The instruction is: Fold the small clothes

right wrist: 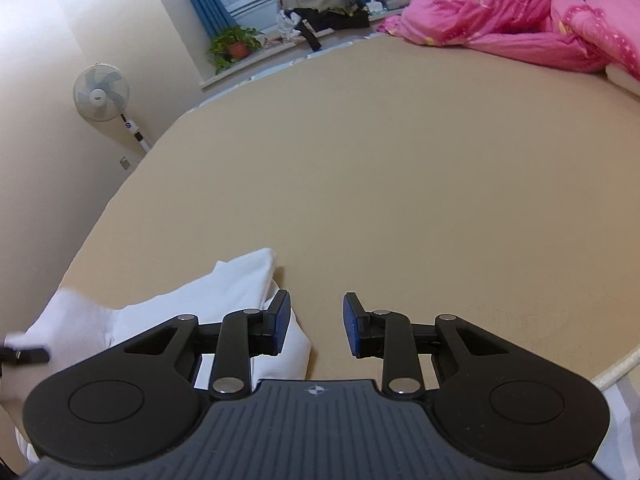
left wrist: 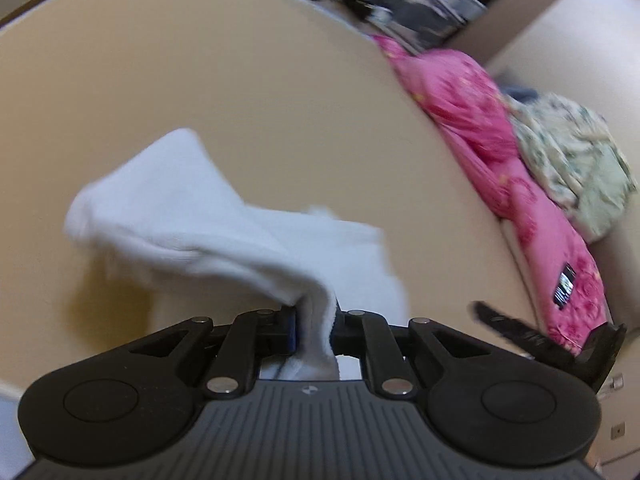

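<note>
Left claw (left wrist: pixel 316 328) is clenched on a small white knitted garment (left wrist: pixel 208 232) at frame centre; right claw (right wrist: pixel 316 326) stands released, nothing between its pads, over the tan bed (right wrist: pixel 400 160).

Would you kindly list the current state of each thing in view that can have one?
left gripper: shut on the white garment
white garment: one end lifted off the bed, partly folded over itself
right gripper: open, nothing between its jaws
pink quilt: crumpled at the far edge of the bed
fan: upright; whether running, cannot tell

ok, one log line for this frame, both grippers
left gripper: shut on white sock | right gripper: open, empty | surface: tan bed
</note>
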